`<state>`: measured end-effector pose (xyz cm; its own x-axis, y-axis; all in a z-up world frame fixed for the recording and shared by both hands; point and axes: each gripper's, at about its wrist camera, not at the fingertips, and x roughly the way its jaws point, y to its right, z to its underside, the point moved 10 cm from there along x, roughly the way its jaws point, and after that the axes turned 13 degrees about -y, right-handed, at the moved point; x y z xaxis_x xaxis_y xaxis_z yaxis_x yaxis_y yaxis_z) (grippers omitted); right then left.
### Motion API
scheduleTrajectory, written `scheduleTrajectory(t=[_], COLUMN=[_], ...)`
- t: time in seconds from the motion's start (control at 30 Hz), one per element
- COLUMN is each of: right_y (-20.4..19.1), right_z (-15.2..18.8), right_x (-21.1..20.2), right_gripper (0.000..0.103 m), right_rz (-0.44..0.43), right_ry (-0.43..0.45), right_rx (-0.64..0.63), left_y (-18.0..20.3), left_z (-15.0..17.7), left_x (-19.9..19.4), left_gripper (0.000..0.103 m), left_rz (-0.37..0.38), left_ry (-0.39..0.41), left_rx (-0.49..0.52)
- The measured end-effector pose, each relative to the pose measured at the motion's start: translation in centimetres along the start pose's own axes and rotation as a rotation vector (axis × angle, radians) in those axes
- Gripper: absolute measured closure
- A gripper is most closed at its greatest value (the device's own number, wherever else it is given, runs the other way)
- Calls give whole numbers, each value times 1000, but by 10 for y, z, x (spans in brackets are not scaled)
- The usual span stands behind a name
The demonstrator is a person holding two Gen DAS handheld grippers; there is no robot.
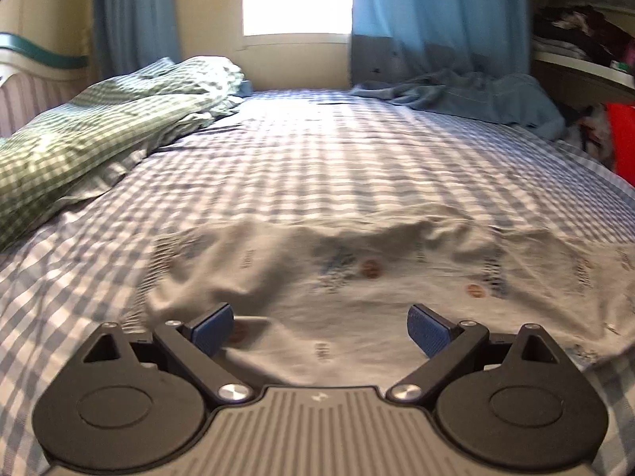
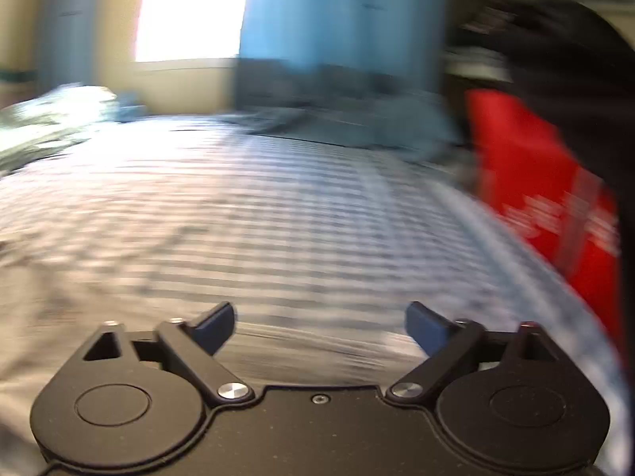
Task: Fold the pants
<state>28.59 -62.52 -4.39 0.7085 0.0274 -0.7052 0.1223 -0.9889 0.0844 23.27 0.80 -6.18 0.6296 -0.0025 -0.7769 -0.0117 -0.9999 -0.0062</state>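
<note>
White pants (image 1: 357,273) with small printed marks lie rumpled across the near part of the blue checked bed (image 1: 317,158) in the left wrist view. My left gripper (image 1: 320,331) is open and empty, low over the near edge of the pants, fingers wide apart. My right gripper (image 2: 320,327) is open and empty over the bed (image 2: 278,218); that view is blurred, and pale cloth (image 2: 47,277) at its left edge may be the pants.
A green checked pillow (image 1: 99,127) lies at the left. A blue garment (image 1: 468,95) is bunched at the far right of the bed. A red object (image 2: 547,186) stands beside the bed's right edge. Shelves with clothes (image 1: 583,39) are at the right.
</note>
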Motion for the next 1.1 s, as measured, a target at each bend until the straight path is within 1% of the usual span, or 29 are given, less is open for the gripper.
scheduleTrajectory(t=[0.07,0.13,0.23,0.27,0.37,0.4,0.5,0.6,0.67,0.73,0.8,0.87,0.93,1.0,1.03,1.07,1.1], right_y=[-47,-96,-162,-190,-248,-262,-289,-296,-297,-296,-294,-297,-303,-310,-314,-317,-320], right_z=[-9,-19,-27,-27,-25,-23,-14,-3,-8,-20,-37,-55,-67,-77,-80,-83,-84], right_x=[0,1,8,10,19,22,34,35,36,37,45,56,71,88,96,102,105], right_gripper=[3,3,1,1,1,1,1,1,1,1,1,1,7,23,28,38,51], right_rz=[-100,-195,-322,-364,-437,-448,-451,-455,-479,-502,-552,-619,-672,-700,-704,-709,-713], right_ry=[7,6,4,-2,-33,-47,-85,-103,-97,-87,-87,-97,-122,-153,-169,-178,-180], right_rx=[-81,-143,-216,-244,-302,-317,-363,-406,-419,-403,-356,-293,-245,-203,-182,-165,-157], left_y=[-35,-67,-106,-115,-139,-143,-150,-150,-147,-140,-129,-112,-96,-77,-70,-63,-58], left_z=[3,5,11,13,21,25,32,29,19,6,-8,-22,-33,-42,-45,-47,-47], left_x=[-1,-4,1,5,13,17,17,8,2,-2,-4,0,9,19,22,29,34], left_gripper=[6,6,5,5,5,3,2,1,1,1,0,0,0,0,0,0,0], left_rz=[-47,-78,-100,-100,-134,-127,-117,-149,-196,-206,-174,-116,-77,-65,-64,-74,-91], left_ry=[6,13,-5,-18,-42,-54,-57,-35,-12,16,40,54,55,59,62,60,55], left_rx=[-62,-112,-179,-197,-241,-242,-242,-220,-200,-178,-176,-174,-164,-134,-116,-93,-77])
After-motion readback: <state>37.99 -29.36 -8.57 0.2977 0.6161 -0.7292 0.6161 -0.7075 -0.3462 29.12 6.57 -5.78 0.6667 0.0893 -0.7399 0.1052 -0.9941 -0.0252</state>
